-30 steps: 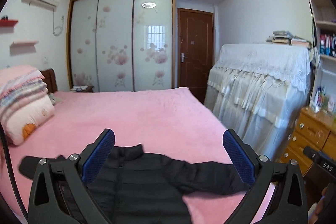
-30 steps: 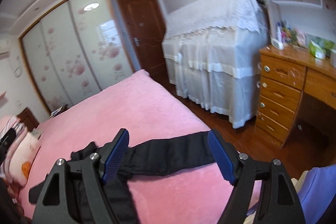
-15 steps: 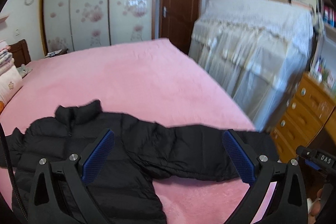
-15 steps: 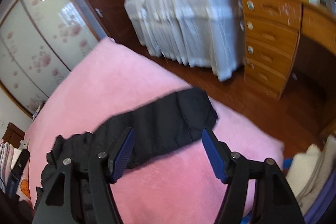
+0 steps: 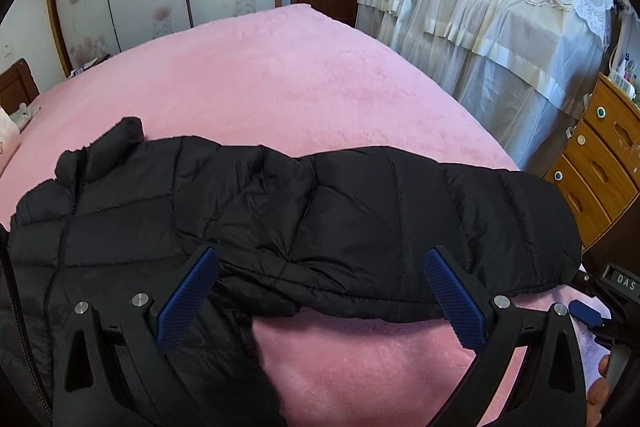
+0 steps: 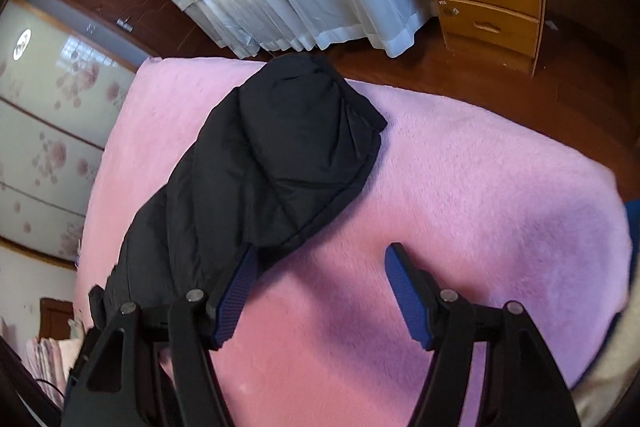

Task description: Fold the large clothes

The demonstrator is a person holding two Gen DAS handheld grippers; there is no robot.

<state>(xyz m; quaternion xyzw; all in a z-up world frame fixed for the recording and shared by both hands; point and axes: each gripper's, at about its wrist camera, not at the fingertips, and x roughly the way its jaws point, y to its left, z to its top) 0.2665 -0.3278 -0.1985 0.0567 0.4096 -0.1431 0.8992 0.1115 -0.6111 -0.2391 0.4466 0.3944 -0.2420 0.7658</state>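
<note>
Our right tongs (image 6: 320,291) stand apart, having just narrowed, over bare bed (image 6: 480,187) beside the sleeve (image 6: 288,155) cuff. Our left tongs (image 5: 320,295), also apart, straddle the sleeve's near edge. The jacket (image 5: 120,219) lies flat, sleeve stretched rightward.

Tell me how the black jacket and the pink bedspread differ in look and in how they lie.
The black jacket is dark, quilted and puffy; the pink bedspread is pale, plush and seamless. The jacket is creased, one sleeve stretched toward the bed's edge; the bedspread lies smooth and flat. The jacket covers only the near part, while the bedspread covers all of the bed that shows. Both are soft fabric, and neither is gripped.
</note>
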